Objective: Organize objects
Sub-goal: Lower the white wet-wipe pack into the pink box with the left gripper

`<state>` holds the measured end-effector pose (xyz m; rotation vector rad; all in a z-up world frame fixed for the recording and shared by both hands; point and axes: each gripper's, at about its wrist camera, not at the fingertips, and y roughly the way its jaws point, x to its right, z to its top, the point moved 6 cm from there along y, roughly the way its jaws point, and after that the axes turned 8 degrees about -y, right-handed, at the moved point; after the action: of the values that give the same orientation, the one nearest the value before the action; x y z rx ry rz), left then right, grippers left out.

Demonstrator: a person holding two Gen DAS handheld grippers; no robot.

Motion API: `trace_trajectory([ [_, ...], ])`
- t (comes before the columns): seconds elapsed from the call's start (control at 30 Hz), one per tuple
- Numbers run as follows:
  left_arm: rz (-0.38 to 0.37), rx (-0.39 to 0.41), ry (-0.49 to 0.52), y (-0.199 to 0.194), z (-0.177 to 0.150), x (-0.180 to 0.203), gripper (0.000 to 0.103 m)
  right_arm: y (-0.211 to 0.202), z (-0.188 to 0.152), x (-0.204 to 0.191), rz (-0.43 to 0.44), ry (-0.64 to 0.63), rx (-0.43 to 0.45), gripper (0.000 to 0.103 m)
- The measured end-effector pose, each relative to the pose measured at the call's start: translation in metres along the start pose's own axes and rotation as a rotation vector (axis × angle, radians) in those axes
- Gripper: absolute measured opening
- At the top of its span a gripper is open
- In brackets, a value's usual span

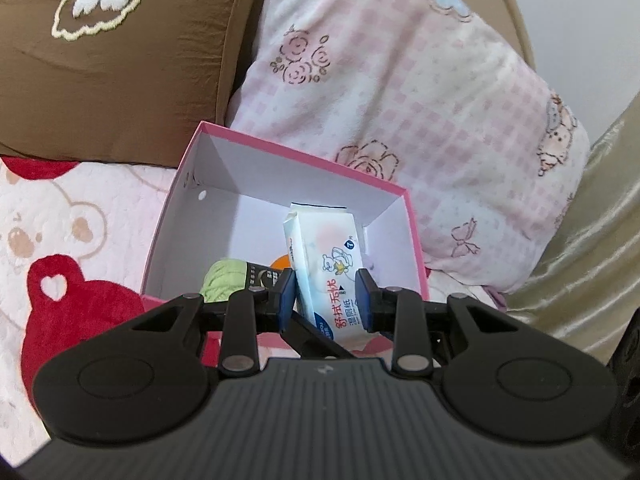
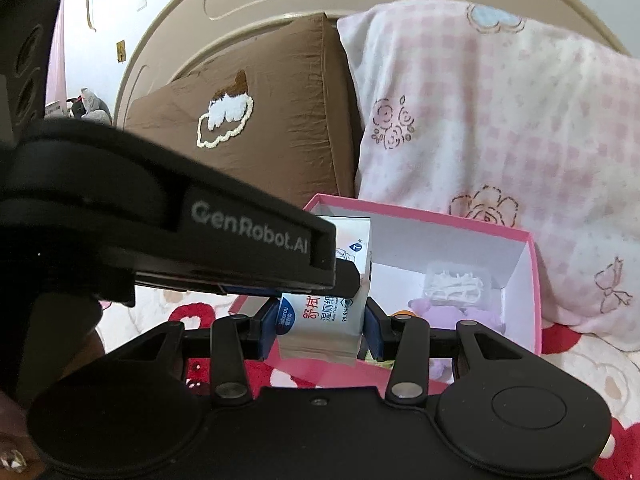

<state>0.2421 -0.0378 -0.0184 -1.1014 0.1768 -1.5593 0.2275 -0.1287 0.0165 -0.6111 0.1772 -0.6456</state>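
Both grippers are clamping one wet-wipe pack (image 1: 326, 276) over the open pink box (image 1: 180, 184): the left gripper (image 1: 325, 298) is pinching its sides, the right gripper (image 2: 320, 326) its lower end. Only the left wrist view is showing one green yarn ball (image 1: 222, 280) in the box. Only the right wrist view is showing one clear packet (image 2: 456, 284) and one purple plush item (image 2: 452, 312). Two pillows, brown pillow (image 1: 120, 80) and pink pillow (image 1: 400, 100), are leaning behind.

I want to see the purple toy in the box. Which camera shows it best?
The right wrist view: the purple toy lies in the pink box, below a clear packet. In the left wrist view only a purple sliver peeks past the wipes pack.
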Motion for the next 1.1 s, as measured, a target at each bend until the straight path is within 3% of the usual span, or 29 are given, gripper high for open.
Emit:
trace_trajectory([
  [0.2, 0.009, -0.023, -0.008, 0.028, 0.023, -0.002, 0.030, 0.027, 0.013, 0.020, 0.088, 0.029, -0.029, 0.051],
  [0.5, 0.030, -0.097, -0.012, 0.080, 0.051, -0.009, 0.030, 0.074, 0.028, 0.044, 0.135, 0.002, -0.130, 0.052],
  [0.57, 0.037, -0.111, -0.013, 0.094, 0.058, -0.012, 0.029, 0.084, 0.029, 0.048, 0.145, -0.013, -0.158, 0.059],
  [0.63, 0.033, -0.114, -0.016, 0.107, 0.063, -0.014, 0.030, 0.095, 0.029, 0.049, 0.151, -0.060, -0.181, 0.059],
  [0.8, 0.025, -0.124, -0.068, 0.130, 0.068, -0.029, 0.029, 0.119, 0.030, 0.061, 0.150, -0.028, -0.214, 0.059],
  [1.1, 0.052, -0.147, -0.037, 0.165, 0.063, -0.044, 0.028, 0.158, 0.016, 0.068, 0.179, -0.091, -0.249, 0.059],
])
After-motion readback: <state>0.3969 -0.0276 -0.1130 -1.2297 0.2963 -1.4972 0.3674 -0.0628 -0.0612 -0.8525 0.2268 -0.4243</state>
